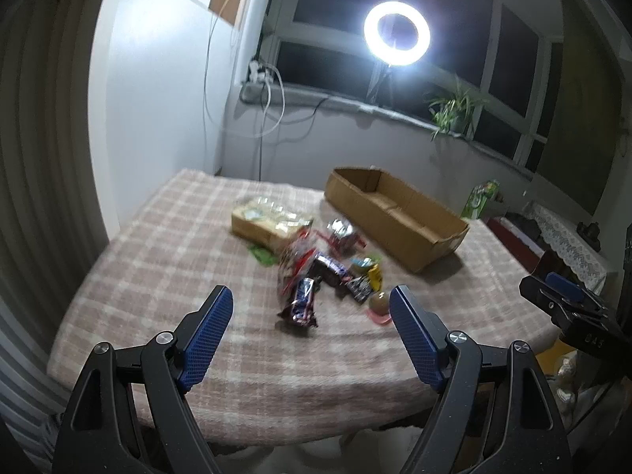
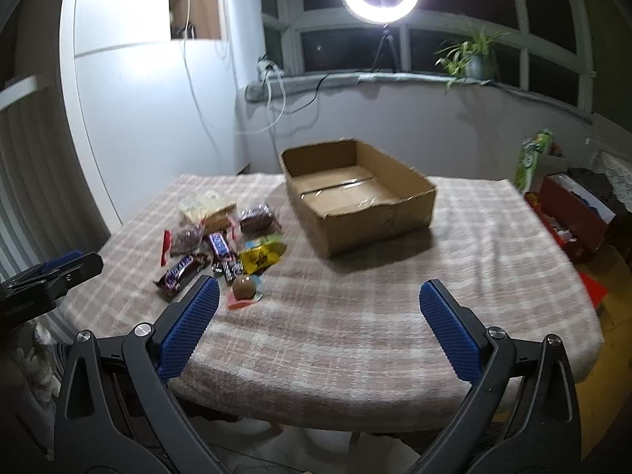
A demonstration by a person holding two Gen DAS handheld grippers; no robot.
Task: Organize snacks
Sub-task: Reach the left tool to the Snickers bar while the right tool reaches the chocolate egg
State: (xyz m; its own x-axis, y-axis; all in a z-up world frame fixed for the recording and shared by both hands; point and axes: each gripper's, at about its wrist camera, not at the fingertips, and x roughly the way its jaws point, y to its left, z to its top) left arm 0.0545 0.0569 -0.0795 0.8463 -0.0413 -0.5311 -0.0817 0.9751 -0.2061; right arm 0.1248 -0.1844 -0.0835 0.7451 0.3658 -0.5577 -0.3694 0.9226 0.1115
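I held my left hand-held gripper (image 1: 312,308) and right hand-held gripper (image 2: 318,300) spread wide, both empty, short of the surface (image 2: 355,316). Snack pile (image 2: 221,245) lay left of the bare cardboard box (image 2: 355,193), nothing sorted yet. Next, I reckoned: pinch the nearest bar (image 2: 179,274). Wrapper writing too blurred to read.

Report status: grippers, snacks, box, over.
Left gripper open, right gripper open, both empty. Snack pile loose on table, cardboard box empty. Nothing blocking.

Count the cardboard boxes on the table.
1. The open cardboard box sits on the checked tablecloth, right of the snack pile and apart from it; nothing visible inside.
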